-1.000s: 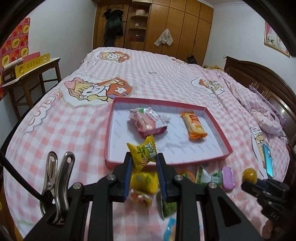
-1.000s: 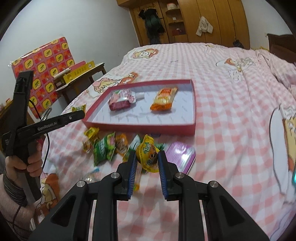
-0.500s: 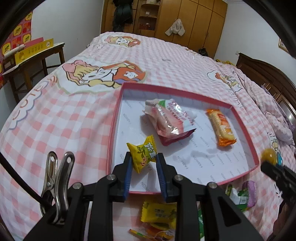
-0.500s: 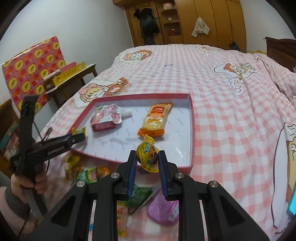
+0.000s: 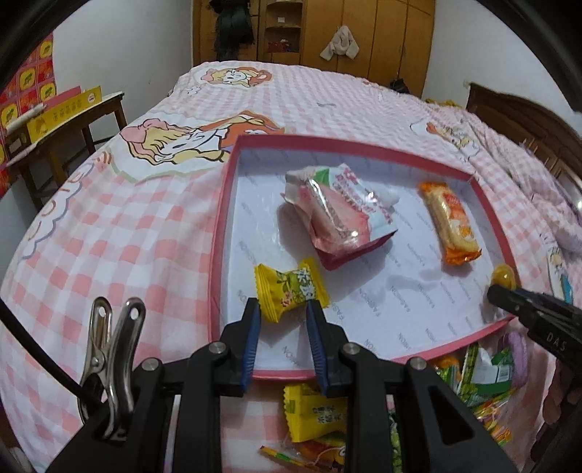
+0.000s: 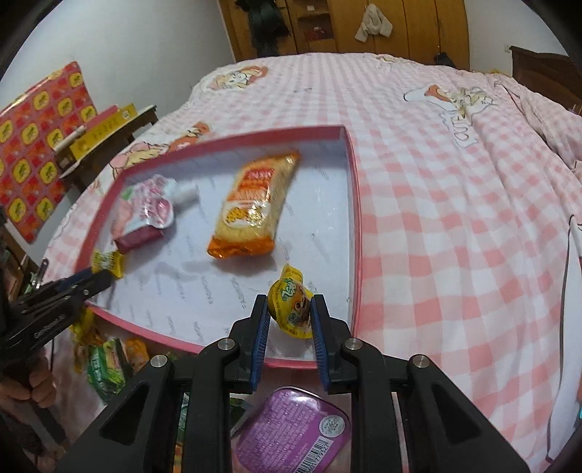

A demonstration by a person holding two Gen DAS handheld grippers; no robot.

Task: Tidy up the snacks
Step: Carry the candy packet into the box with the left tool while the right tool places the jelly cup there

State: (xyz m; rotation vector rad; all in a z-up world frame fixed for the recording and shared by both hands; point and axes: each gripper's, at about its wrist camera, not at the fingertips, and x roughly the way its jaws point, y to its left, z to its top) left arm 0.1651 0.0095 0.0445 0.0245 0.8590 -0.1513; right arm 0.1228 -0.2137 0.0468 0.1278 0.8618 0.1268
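Over pink tray (image 5: 218,233), both jaws gripping snacks

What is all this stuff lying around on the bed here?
tray: 1, pink rim, white floor, on the bed
pink pack: 1, pink and white, in the tray, left part
orange pack: 1, orange, in the tray, right part
yellow candy: 1, yellow and green, over the tray's near left, held
jelly cup: 1, yellow, over the tray's near right, held
purple tub: 1, purple, on the bed before the tray
loose snacks: several, yellow, green, orange, on the bed before the tray
bed: 1, pink check cover with cartoons
side table: 1, dark wood, left of the bed
wardrobe: 1, light wood, far wall
left gripper: black, blue pads, shut on the yellow candy
right gripper: black, blue pads, shut on the jelly cup
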